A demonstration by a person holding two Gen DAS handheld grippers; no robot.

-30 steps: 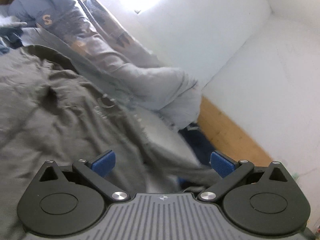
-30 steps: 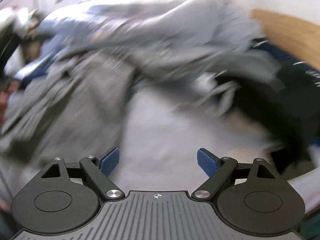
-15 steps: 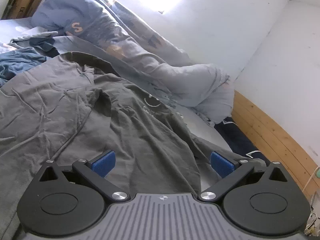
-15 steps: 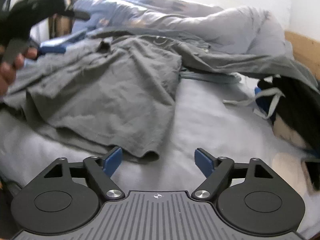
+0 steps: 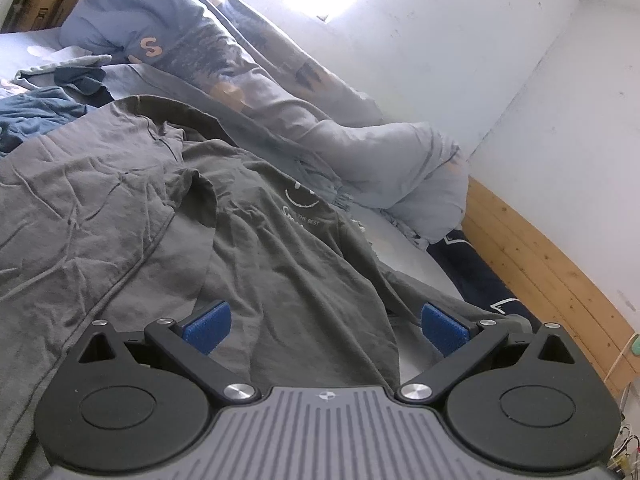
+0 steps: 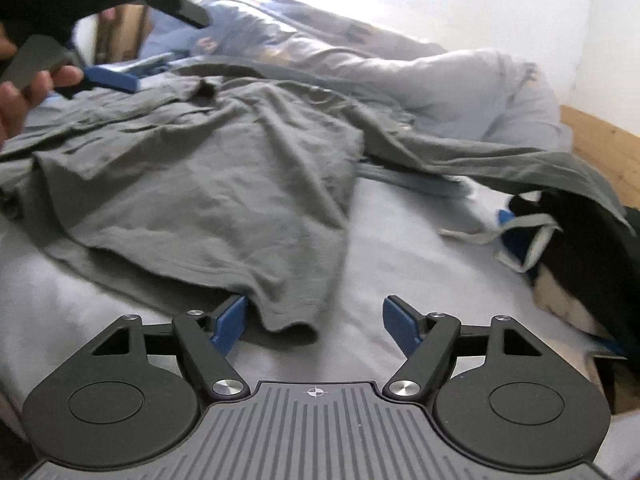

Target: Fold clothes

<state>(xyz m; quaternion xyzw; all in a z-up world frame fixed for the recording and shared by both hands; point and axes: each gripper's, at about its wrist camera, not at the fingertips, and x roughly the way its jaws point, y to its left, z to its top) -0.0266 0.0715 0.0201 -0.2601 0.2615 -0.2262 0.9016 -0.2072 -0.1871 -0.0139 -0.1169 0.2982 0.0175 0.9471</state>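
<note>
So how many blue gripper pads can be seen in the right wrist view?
3. Two belong to the right gripper, one pad beside the grey shirt hem, one over bare sheet. A third, far left, is the left gripper's; its partner is hidden.

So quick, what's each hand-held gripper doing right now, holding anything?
Left hand-held gripper: open over the grey T-shirt, holding nothing.
Right hand-held gripper: open, the T-shirt's hem between its fingers, not gripped.

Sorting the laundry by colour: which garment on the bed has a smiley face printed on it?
The dark grey cotton T-shirt spread across the middle of the bed; white smiley and lettering show on its chest. The crumpled blue garment and the black garment show no such print.
</note>
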